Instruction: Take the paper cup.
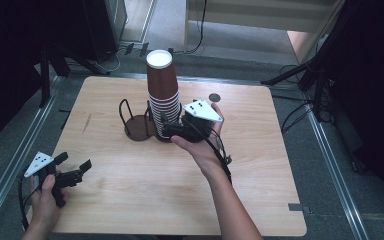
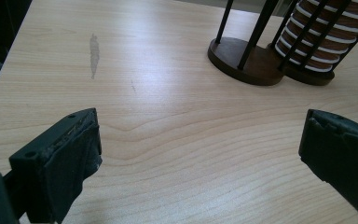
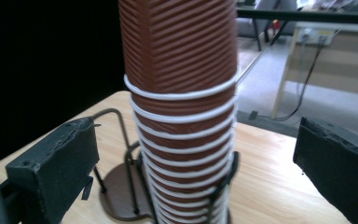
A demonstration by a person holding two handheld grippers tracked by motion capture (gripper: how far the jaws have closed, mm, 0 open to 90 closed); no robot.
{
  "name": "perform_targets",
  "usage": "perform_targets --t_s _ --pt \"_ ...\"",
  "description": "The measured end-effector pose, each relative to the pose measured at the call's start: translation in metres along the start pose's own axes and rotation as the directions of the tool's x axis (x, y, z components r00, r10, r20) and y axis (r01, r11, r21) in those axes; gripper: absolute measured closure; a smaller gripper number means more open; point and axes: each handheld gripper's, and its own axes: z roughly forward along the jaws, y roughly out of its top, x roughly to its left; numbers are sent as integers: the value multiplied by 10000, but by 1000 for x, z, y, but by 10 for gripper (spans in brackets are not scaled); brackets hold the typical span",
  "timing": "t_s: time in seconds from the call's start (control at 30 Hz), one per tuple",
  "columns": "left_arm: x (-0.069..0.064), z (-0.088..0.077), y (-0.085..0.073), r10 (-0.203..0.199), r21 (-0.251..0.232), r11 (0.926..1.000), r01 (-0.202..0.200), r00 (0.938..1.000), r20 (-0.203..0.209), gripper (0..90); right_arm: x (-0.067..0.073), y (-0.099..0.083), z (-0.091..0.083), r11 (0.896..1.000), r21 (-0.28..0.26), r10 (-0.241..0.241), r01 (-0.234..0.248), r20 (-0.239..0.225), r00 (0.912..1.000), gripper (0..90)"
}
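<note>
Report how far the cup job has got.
Done: the stack of cups stands upside down in one side of the holder; the other side is bare. In hand: the right gripper is open with the stack between its fingers, not yet closed. Left: gripping a cup; the left gripper waits open over the table.

1. Counter (image 1: pixel 260 165): light wood-grain top with rounded corners, and a grey scuff mark (image 2: pixel 93 53) toward its 9 o'clock side.
2. Small dark round disc (image 1: pixel 214 97): lies flat on the counter toward 1 o'clock.
3. Black cables (image 1: pixel 200 35): trail across the grey floor (image 1: pixel 240 50) beyond the counter's 12 o'clock edge.
4. Black stand legs (image 1: pixel 300 75): on the floor off the 2 o'clock corner.
</note>
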Motion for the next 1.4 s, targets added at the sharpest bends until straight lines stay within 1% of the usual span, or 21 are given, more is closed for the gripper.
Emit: perform_targets --t_s 0.03,0.1,0.13,0.27,0.33,0.4,0.6,0.63,0.77,0.9,0.93,1.0,1.13,1.2,1.3,1.33,1.4 --pt "0 0 0 41 5 10000 -41 10000 -4 0 1 1 2 10000 -38 22 -22 -8 10000 0" --pt "-1 0 0 132 57 9999 -132 9999 -14 0 3 3 7 9999 -25 -119 120 90 9999 0" --pt "-1 0 0 172 61 9998 -172 9999 -17 0 4 4 9 9999 21 -127 127 67 9999 0" --pt "-1 0 0 169 73 9998 -169 9999 -31 0 7 7 16 9998 -43 -195 195 41 9998 17" --pt "-1 1 0 122 57 9999 -122 9999 -34 0 8 10 19 9999 -122 -116 116 66 9999 18" --pt "-2 1 0 156 72 9999 -155 9999 -57 0 10 13 22 9998 -158 -101 102 99 9999 17" --pt "-2 1 0 203 70 9998 -203 9998 4 0 13 19 30 9999 -114 -89 91 123 9999 14" --pt "-2 1 0 215 82 9997 -215 9998 17 0 14 21 34 9999 -111 -126 128 204 9997 13" --pt "-2 1 0 227 121 9997 -228 9997 39 0 14 24 40 9999 -96 -67 71 337 9994 11" --pt "-1 1 0 245 117 9996 -246 9997 65 0 14 26 46 9999 -40 -109 111 477 9988 11" --pt "-1 1 0 188 99 9998 -190 9997 155 0 14 27 49 9999 -17 -148 149 592 9981 11" --pt "-1 1 0 189 108 9998 -191 9996 232 0 15 28 52 9999 -19 -163 164 649 9978 11" --pt "0 1 0 103 96 9999 -105 9996 247 0 18 28 58 9999 -6 -145 146 697 9975 27" --pt "0 1 0 134 87 9999 -136 9996 243 0 18 28 61 9998 7 -194 194 865 9961 37" --pt "-1 1 0 135 96 9999 -138 9995 269 0 18 29 63 9999 40 -120 117 911 9958 41" --pt "-1 1 0 149 108 9998 -152 9995 268 0 16 30 66 9999 40 -132 129 998 9949 37" --pt "-1 1 0 132 108 9999 -135 9995 287 0 15 31 68 9999 51 -144 140 966 9952 34"
